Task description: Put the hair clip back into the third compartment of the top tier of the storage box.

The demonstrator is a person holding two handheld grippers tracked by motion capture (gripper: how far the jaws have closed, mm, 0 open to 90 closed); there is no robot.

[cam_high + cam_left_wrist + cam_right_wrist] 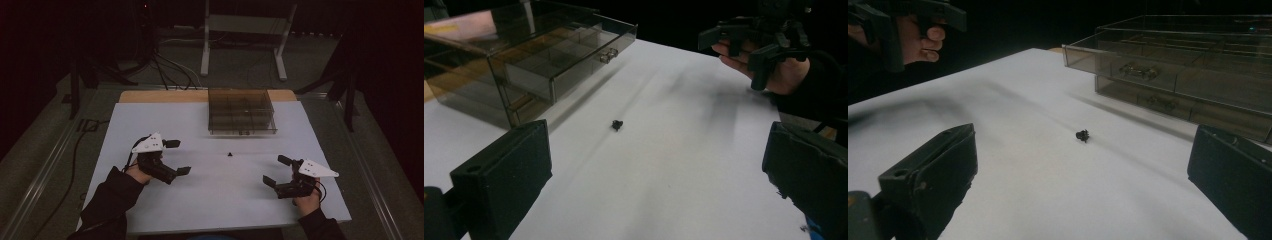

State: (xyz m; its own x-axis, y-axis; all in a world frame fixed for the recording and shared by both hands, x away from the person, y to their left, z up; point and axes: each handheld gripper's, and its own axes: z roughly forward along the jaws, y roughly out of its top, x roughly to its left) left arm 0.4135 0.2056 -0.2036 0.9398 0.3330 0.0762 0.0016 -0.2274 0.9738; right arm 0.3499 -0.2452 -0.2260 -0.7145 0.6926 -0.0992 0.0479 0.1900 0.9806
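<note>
From above, the small black part [230, 154] is a mere speck on the white table [200, 200], between the left gripper [177, 157] and right gripper [278, 171], both spread wide. Through the left gripper view it lies knobbly before the smoky drawer box [524, 65]. The right gripper view shows its top drawer [1148, 70] ajar.

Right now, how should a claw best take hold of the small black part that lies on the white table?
Come straight down from above on the small black part and close on its two opposite sides, low on its body. It lies alone on the white table, apart from the drawer box, so every side is free. It is tiny, so narrow the wide-open right claw first.
</note>
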